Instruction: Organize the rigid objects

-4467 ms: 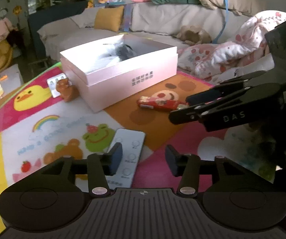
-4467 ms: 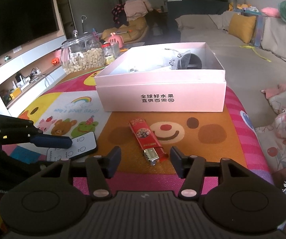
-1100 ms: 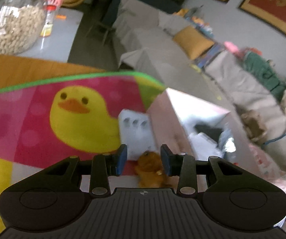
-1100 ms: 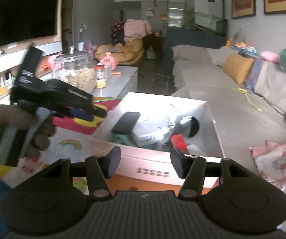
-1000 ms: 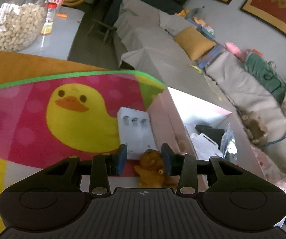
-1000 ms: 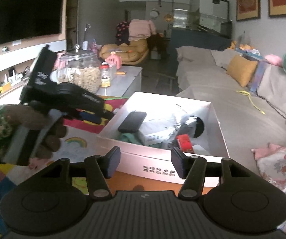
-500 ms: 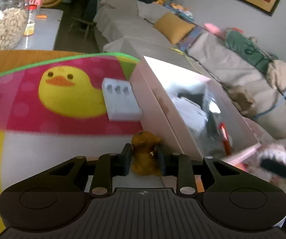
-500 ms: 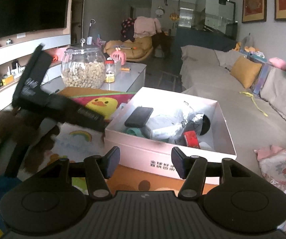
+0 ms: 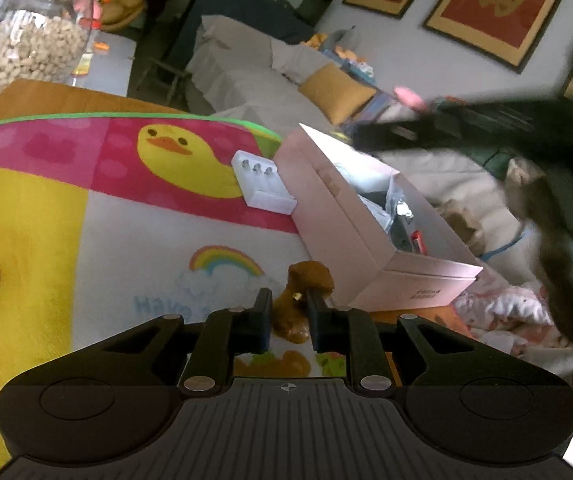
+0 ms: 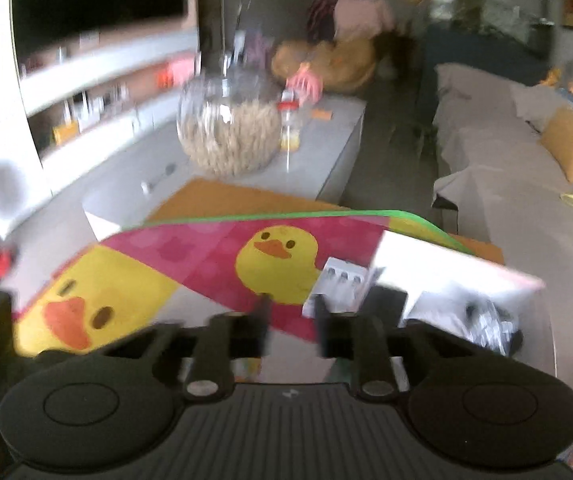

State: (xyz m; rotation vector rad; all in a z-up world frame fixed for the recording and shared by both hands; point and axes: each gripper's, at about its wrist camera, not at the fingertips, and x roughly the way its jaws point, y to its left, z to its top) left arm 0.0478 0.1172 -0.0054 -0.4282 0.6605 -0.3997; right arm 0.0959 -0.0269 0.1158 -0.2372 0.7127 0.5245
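Left gripper (image 9: 289, 322): jaws closed on the brown bear figurine (image 9: 301, 300), pads pressing its lower body from both sides; the head stands clear above the fingertips. The jaws have just been closing, with the figurine between them. It appears lifted off or barely resting on the play mat (image 9: 86, 220); contact beneath cannot be confirmed.

Right gripper (image 10: 289, 322): the view is heavily blurred. The jaws have just been closing and stand narrow with nothing visible between them. Judged empty and shut.

Outward from the left gripper: the pink box (image 9: 370, 256) lies ahead and to the right, open, already holding several items including a red one near its close corner. A white battery case (image 9: 262, 184) sits on the mat ahead, touching or just beside the box's far left wall. A glass jar (image 9: 34, 36) of pale contents stands well beyond, to the left. In the right wrist view, the same battery case (image 10: 338, 284) lies just beyond the fingertips, the box (image 10: 454, 276) to its right.

Risks, as judged:
- The grip is low on an irregular, rounded figurine; a quick swing toward the box could let it pivot or slip out.
- The box wall is close to the right; a low carry could strike the rim or shove the box.
- The right gripper crosses above the box in the left wrist view; both tools converging there could collide.
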